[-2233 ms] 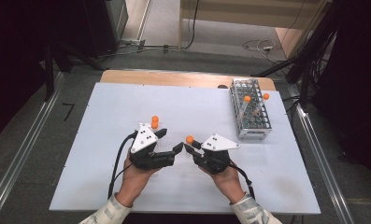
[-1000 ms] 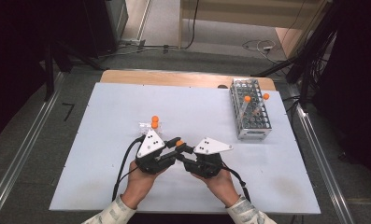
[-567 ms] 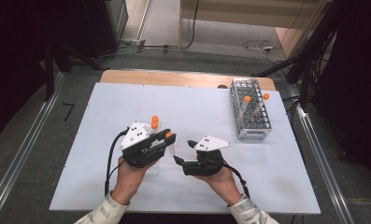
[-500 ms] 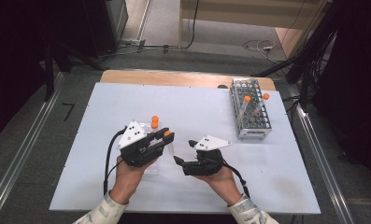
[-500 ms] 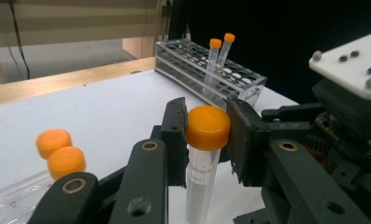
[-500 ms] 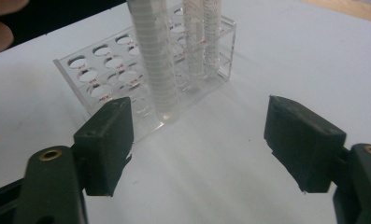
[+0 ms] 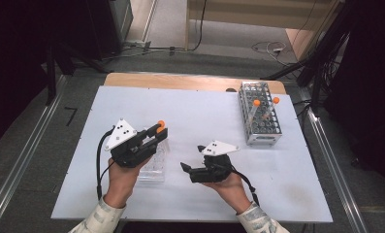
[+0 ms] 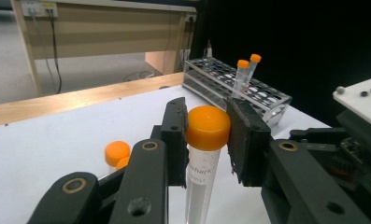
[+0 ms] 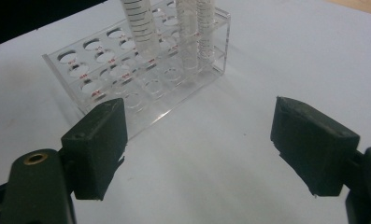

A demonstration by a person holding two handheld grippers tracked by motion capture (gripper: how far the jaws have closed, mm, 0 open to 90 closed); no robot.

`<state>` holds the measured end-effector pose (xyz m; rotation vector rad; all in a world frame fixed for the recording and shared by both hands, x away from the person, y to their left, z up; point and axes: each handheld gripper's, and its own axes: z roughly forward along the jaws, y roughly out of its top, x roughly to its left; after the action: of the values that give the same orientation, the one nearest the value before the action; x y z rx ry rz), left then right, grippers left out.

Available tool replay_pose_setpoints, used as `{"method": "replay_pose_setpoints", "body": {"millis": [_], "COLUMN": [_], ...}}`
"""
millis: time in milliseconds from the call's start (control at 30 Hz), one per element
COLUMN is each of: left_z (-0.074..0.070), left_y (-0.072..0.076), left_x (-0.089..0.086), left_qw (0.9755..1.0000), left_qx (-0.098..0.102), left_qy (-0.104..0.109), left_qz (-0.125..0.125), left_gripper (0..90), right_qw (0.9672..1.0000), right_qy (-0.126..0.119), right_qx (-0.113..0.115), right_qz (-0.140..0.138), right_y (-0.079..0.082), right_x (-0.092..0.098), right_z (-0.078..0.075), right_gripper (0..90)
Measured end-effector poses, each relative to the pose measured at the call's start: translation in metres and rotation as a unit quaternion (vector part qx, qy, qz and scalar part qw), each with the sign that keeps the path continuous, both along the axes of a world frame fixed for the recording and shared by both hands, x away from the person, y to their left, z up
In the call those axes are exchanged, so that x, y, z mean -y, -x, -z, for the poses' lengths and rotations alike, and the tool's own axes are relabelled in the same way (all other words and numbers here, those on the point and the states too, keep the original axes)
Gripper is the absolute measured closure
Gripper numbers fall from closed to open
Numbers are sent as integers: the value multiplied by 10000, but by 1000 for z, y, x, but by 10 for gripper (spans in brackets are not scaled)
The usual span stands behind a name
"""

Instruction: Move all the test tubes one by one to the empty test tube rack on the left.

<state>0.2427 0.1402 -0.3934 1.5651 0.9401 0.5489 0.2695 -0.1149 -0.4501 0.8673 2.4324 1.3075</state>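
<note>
The right tongs (image 7: 184,167) stand wide and empty, low over the white tabletop (image 7: 204,111), just right of the clear rack (image 7: 152,162). The left tongs (image 8: 206,135) grip an orange-capped tube (image 8: 203,158) by its cap — upright, cap up, above that clear rack. Far right of it stands a metal rack (image 7: 259,112) with two tubes.
</note>
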Motion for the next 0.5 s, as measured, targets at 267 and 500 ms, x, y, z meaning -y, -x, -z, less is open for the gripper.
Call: {"method": "replay_pose_setpoints", "body": {"millis": [267, 500], "left_z": [4, 7], "left_y": [-8, -14], "left_x": [-5, -8], "left_qw": [9996, 9992], "left_qx": [0, -10], "left_qy": [-149, -156], "left_qz": [-259, -375], "left_gripper": [694, 694], "right_qw": [10000, 10000], "right_qy": [-11, -29], "right_qx": [-11, -11], "right_qz": [41, 61], "right_y": [0, -1], "right_x": [1, 2], "right_z": [-1, -1], "right_gripper": [172, 173]}}
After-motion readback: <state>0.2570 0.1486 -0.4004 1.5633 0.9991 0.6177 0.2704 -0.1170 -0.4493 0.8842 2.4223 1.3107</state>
